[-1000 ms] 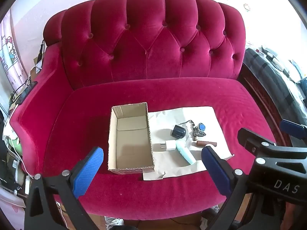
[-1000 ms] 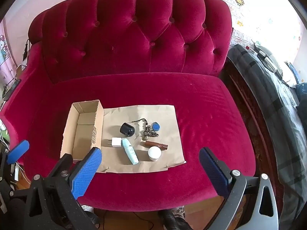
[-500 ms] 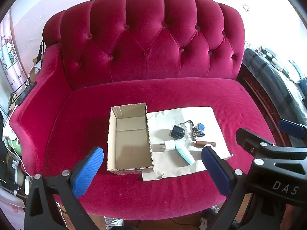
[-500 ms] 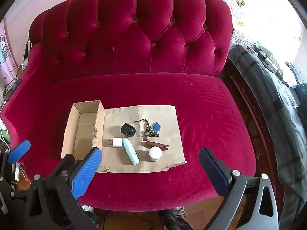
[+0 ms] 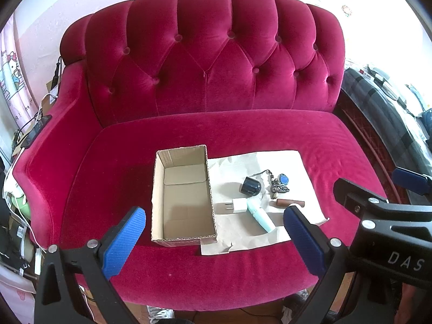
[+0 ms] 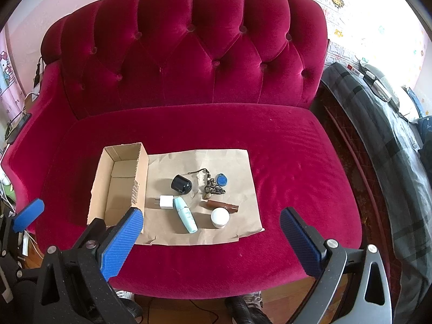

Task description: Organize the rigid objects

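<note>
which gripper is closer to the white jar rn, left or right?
Right, as far as the views show. The white jar lies on the paper between the right gripper fingers' line of sight, just ahead. The left gripper faces the cardboard box, off to the jar's left.

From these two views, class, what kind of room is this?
Probably a home bedroom or living room: a tufted crimson velvet sofa, a bed with grey plaid blanket beside it, and cartoon stickers on the wall.
</note>
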Available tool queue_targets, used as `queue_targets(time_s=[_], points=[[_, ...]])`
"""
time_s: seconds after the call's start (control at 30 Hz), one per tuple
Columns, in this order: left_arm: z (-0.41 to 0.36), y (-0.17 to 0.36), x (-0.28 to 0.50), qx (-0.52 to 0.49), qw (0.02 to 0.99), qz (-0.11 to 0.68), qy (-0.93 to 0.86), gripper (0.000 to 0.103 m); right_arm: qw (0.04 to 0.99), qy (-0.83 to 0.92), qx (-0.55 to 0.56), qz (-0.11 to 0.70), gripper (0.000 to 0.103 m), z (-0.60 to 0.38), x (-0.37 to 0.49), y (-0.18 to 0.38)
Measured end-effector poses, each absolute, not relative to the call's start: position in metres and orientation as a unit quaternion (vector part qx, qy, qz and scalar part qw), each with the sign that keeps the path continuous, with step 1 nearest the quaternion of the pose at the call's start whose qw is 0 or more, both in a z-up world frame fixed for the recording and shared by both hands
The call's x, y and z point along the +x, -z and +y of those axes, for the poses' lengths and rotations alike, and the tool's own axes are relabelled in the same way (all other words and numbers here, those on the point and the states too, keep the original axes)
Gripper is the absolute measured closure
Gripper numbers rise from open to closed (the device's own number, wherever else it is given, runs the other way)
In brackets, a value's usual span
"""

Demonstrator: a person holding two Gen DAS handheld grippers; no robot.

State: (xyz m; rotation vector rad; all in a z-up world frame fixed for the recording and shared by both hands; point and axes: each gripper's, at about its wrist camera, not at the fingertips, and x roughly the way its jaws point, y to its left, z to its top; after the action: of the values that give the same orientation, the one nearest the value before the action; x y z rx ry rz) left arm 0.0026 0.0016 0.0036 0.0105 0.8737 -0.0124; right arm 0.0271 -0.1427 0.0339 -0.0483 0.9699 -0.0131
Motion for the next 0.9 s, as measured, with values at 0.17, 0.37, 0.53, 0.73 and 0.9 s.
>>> queue_targets(time_s=[0.17,0.37,0.53,0.73,0.9], points=[[0.0014,-0.0019,0.0033,0.005,0.906,0.423,0.005,0.0,0.885,0.005,-0.023,0.466,0.0,-0.1427,0.028,-0.0335],[0.0015,-0.0019,0.0041,0.004,0.906,0.423,0.005,0.0,0.886,0.007,-0.02,0.463,0.0,-0.1446,0.0269,-0.0329],[0.0013,-0.0011,0.0045,0.004,0.907,0.422,0.005,0.0,0.886,0.005,-0.022,0.463,0.0,-0.1432,0.0274,-0.0325],[0.0012,-0.0002,0.0041,0.005,0.907,0.421,0.005,0.0,0.887,0.005,-0.018,0.461,0.0,-0.1439,0.0266,-0.0333],[0.0027,-0.001,0.0045,0.005,0.907,0.42,0.005,0.0,0.887,0.007,-0.016,0.461,0.0,-0.1451,0.0273,-0.0337]])
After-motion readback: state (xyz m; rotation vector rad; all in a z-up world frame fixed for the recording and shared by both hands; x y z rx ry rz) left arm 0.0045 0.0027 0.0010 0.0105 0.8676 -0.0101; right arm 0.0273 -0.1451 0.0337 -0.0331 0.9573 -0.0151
